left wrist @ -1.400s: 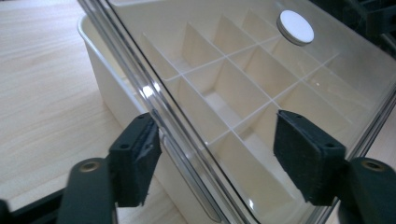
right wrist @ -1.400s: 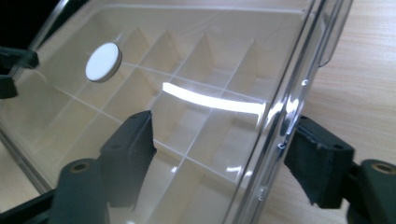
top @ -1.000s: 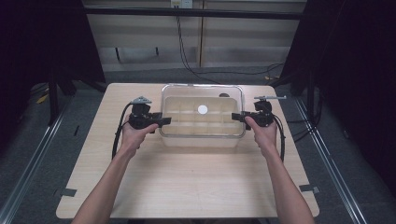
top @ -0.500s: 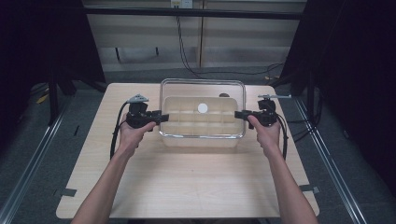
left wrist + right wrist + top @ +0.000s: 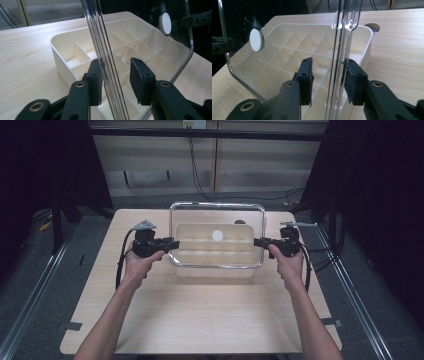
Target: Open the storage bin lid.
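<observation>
The clear lid hangs over the divided cream tray, at the table's twelve o'clock. The left gripper at nine and the right gripper at three have just been closing; their pads straddle its rims, gaps showing. Next: clamp evenly, then lift level.

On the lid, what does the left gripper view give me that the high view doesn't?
Left gripper view: the left gripper has just been closing its jaws around the clear lid's edge, with a gap left at one pad. High view: the left hand, the right hand, the right gripper at the lid's opposite edge, and the whole table. Shared: the lid, its white knob and the divided tray beneath.
</observation>
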